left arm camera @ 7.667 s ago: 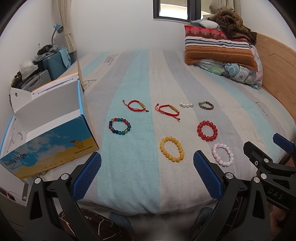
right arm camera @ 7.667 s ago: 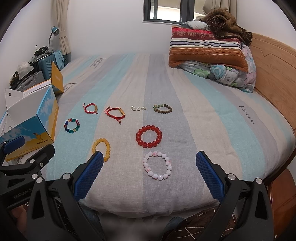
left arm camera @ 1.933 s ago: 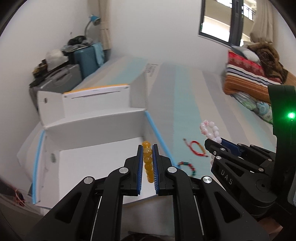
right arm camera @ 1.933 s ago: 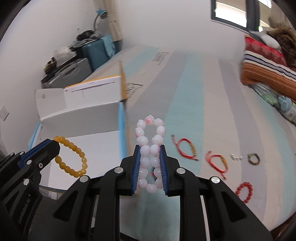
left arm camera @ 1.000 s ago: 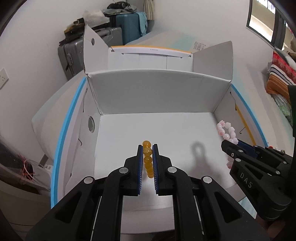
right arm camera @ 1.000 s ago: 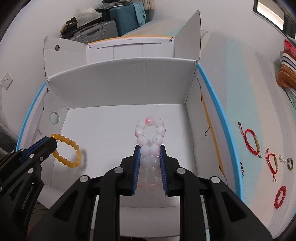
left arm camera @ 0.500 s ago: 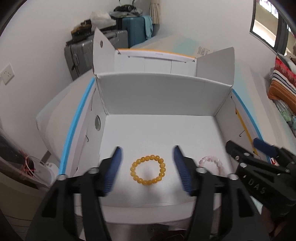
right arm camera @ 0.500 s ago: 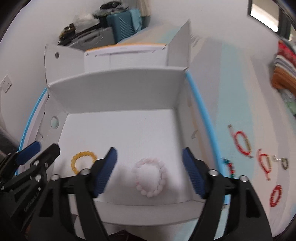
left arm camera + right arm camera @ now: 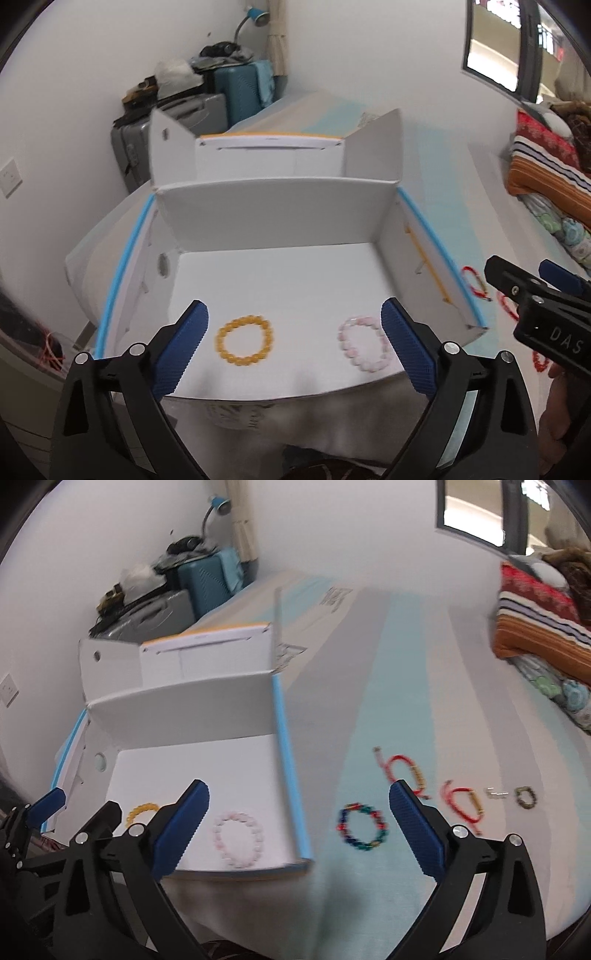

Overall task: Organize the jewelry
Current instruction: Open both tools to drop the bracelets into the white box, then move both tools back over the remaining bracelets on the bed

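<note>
The left hand-held gripper [image 9: 293, 347] has its blue pads spread wide and holds nothing. It hangs over the near edge of the open white box [image 9: 280, 206]. The right hand-held gripper [image 9: 299, 827] is likewise spread and empty, above the box's blue-edged right wall. Seen from the left wrist, its black body at the right edge carries the letters "DAS".

On the box floor the yellow bead bracelet [image 9: 244, 340] lies flat on the left, and the pink bead bracelet [image 9: 364, 342] lies flat on the right, well apart from it. Both are near the front edge.

Beyond the box, on the striped bed [image 9: 406, 686], lies the multicoloured bead bracelet [image 9: 362, 827] just beside the box. Farther right are two red cord bracelets [image 9: 406, 771], a short pearl piece [image 9: 496, 794] and a dark bead bracelet [image 9: 526, 796]. The print on the sheet is too blurred to read.
</note>
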`<state>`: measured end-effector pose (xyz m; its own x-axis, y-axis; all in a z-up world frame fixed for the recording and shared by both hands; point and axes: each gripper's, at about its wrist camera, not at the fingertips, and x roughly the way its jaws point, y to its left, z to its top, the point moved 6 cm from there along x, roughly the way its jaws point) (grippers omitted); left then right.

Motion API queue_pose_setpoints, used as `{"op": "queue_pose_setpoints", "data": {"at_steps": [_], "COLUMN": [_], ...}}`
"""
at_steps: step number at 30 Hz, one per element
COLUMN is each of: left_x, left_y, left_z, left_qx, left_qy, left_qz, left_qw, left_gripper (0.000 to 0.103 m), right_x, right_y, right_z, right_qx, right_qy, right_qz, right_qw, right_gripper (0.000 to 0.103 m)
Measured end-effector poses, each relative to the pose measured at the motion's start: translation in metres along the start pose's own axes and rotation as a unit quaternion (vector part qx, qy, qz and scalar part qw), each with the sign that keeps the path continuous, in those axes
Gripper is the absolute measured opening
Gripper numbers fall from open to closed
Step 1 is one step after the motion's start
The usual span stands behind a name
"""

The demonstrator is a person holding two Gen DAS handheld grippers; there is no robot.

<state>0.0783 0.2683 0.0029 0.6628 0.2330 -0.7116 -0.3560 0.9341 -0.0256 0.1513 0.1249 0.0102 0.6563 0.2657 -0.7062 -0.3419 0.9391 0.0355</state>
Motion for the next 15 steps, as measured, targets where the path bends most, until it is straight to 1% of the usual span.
{"op": "queue_pose_setpoints", "data": {"at_steps": [5,7,12,15], "left_x": [-0.008,-0.012,-0.019,-0.021], "left_y": [-0.037,-0.053,-0.100,-0.126], "left_z": [0.001,0.001,0.001,-0.003], "left_qx": [0.019,0.024,0.060,0.073], "left_qy": [-0.010,-0.019,-0.035,-0.031], "left_qz": [-0.022,-0.035,-0.052,-0.071], "left_qw": [0.9995,0.9989,0.9962,0.9943], "left_gripper": [0.094,0.094,0.094,0.097], "right_x": [-0.023,-0.032,-0.042,-0.049], "right_y": [-0.045,-0.063,-0.099,-0.121], "right_z": [-0.004,-0.007,-0.016,-0.022], "right_qx": [0.019,0.017,0.019,0.021], "right_qy": [-0.026,-0.039,-0.039,-0.044], "right_qz": [-0.014,-0.006,-0.007,-0.008], "right_qw": [0.999,0.999,0.999,0.999], "right_gripper": [0.094,0.094,0.094,0.094]}}
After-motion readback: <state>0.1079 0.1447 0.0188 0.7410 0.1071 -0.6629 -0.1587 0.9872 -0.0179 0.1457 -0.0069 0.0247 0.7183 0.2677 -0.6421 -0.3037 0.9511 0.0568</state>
